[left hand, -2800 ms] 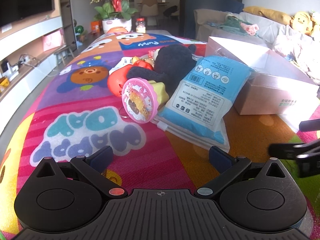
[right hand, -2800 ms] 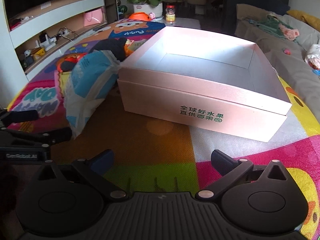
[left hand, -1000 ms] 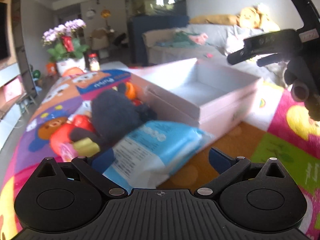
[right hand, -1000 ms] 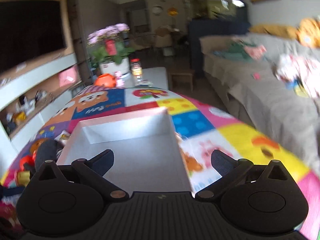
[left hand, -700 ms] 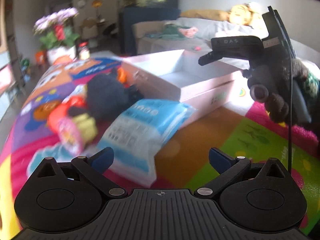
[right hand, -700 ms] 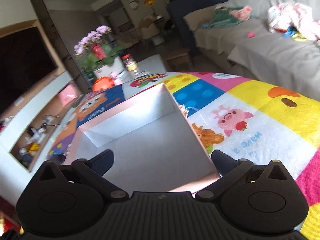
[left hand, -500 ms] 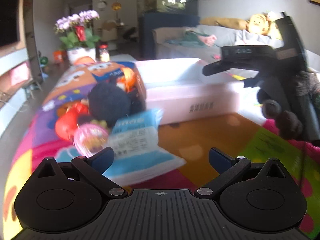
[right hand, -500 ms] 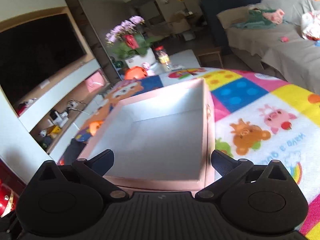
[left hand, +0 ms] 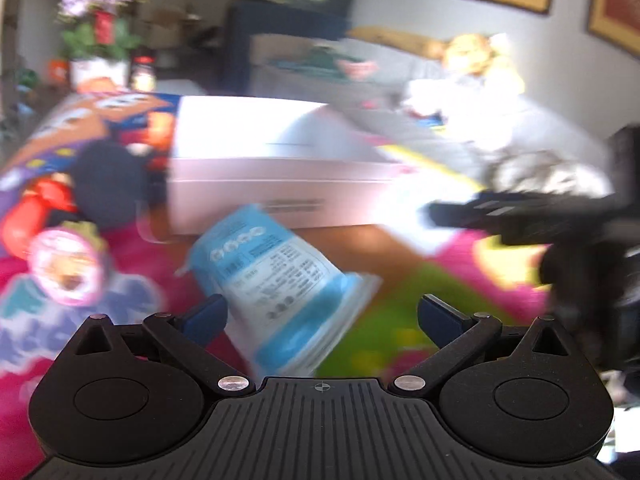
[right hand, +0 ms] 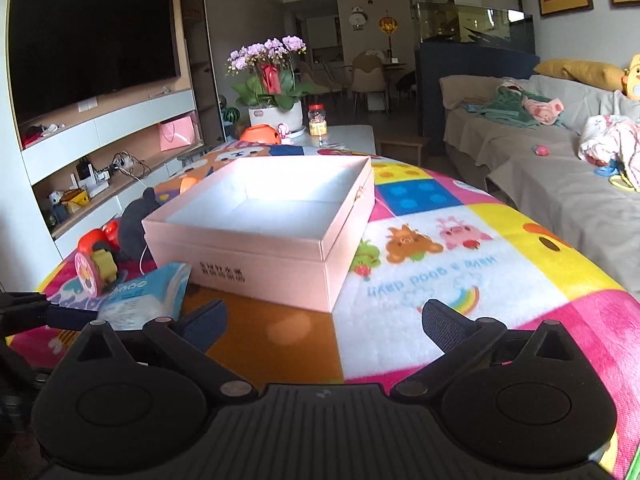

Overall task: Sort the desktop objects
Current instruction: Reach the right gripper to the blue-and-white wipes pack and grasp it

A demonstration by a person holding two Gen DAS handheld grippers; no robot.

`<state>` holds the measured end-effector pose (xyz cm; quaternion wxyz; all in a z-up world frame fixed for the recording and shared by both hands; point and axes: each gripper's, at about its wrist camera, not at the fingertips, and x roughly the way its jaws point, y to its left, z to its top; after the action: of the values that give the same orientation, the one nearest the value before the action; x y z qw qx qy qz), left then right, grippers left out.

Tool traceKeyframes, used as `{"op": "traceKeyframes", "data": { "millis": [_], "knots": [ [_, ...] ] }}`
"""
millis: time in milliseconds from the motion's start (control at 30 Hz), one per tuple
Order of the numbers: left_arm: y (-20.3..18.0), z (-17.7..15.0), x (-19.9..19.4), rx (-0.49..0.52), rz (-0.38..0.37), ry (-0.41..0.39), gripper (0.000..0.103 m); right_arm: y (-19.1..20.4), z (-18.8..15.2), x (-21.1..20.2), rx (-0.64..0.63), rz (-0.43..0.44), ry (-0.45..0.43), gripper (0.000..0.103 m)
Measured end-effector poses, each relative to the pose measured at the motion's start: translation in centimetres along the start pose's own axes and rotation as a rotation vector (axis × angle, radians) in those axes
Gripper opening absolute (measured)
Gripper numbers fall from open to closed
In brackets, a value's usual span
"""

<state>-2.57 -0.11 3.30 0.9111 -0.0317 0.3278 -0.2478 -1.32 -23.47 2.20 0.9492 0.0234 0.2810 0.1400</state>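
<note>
Left wrist view smeared throughout by motion blur; print on the blue-and-white plastic pouch (left hand: 280,276) unreadable there, its near end cut off behind the gripper body. Left gripper (left hand: 320,316) spread wide, nothing between the blue finger pads (left hand: 202,318), pouch lying on the mat just ahead of the gap. Behind the pouch, the shallow pale pink cardboard box (left hand: 256,184), overexposed, interior not visible from this angle. Left of the box, a black plush toy (left hand: 108,184), a red plastic toy (left hand: 36,208) and a round pink toy clock face (left hand: 66,272), all soft-edged. At the right edge, a dark blurred shape, apparently the other gripper, details not discernible. Right wrist view sharp: right gripper (right hand: 322,326) likewise spread and empty above the colourful cartoon-print play mat (right hand: 460,264); box (right hand: 260,232) seen from above its rim, open and with a bare white floor. Pouch (right hand: 140,300) only partly shown, near end hidden behind the left finger, its far corner close beside the box's front wall. Plush (right hand: 134,224) half hidden by the box's left wall. Only here: potted pink orchid (right hand: 272,80), dark television screen (right hand: 92,40), grey sofa (right hand: 560,176).
</note>
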Motion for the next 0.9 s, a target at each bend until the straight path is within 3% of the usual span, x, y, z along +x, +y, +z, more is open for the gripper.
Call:
{"op": "traceKeyframes", "data": {
  "millis": [100,233,333,433,500,567,600,733,900],
  "knots": [
    [-0.3,0.1,-1.7,0.011,0.064,-0.043,0.103,1.0,-0.5,-0.9,-0.027,0.026,0.001,0.103],
    [1.5,-0.2,-3.7,0.034,0.313,-0.107,0.103,5.1,-0.8,-1.9,-0.197,0.083,-0.019,0.103],
    [4.3,-0.1,-4.3,-0.039,0.481,-0.103,0.103,9.4,-1.6,-1.1,-0.371,0.105,-0.006,0.103],
    [6.4,0.1,-4.6,-0.090,0.513,-0.098,0.103,12.8,-2.4,1.2,-0.485,0.083,0.051,0.103],
    [6.4,0.0,-4.7,-0.085,0.512,-0.102,0.103,13.3,-2.5,2.4,-0.532,-0.024,0.036,0.103],
    [6.2,-0.1,-4.6,-0.063,0.520,-0.113,0.103,12.0,-2.2,2.8,-0.504,-0.161,-0.005,0.103],
    [6.2,-0.2,-4.4,-0.056,0.527,-0.116,0.103,10.9,-2.0,2.6,-0.467,-0.181,-0.010,0.103],
    [6.4,-0.3,-2.9,-0.085,0.540,-0.115,0.103,6.4,-1.8,0.3,-0.242,-0.051,0.048,0.103],
    [7.5,0.5,0.1,-0.109,0.611,-0.117,0.099,4.8,-3.3,0.1,-0.154,-0.014,0.115,0.103]
  ]
}}
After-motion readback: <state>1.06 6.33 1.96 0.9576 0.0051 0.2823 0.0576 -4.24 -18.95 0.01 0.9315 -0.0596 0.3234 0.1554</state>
